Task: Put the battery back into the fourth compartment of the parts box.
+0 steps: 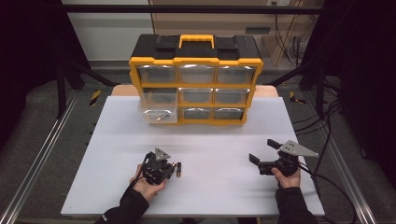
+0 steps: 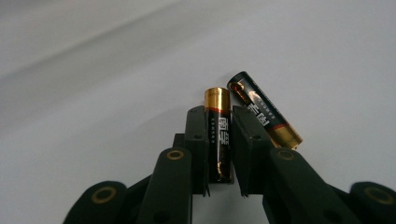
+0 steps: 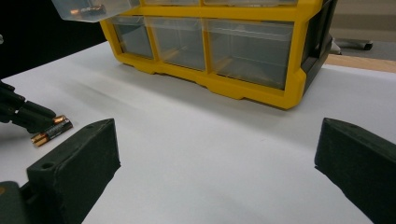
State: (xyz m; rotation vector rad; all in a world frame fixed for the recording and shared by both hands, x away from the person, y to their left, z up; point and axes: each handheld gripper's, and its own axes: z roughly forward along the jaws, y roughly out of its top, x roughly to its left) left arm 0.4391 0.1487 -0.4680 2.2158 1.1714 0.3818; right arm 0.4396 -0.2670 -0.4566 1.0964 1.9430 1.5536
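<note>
Gripping battery [image 2: 220,135], left tongs [image 2: 219,140] lowered.

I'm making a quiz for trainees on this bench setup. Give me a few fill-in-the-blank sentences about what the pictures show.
1. The left hand-held gripper is shut on a ____.
2. The right hand-held gripper's jaws stand ____ and hold nothing.
3. A second battery lies on the white ____.
4. One drawer of the yellow organizer is pulled ____.

Missing words: battery; open; table; out
</note>
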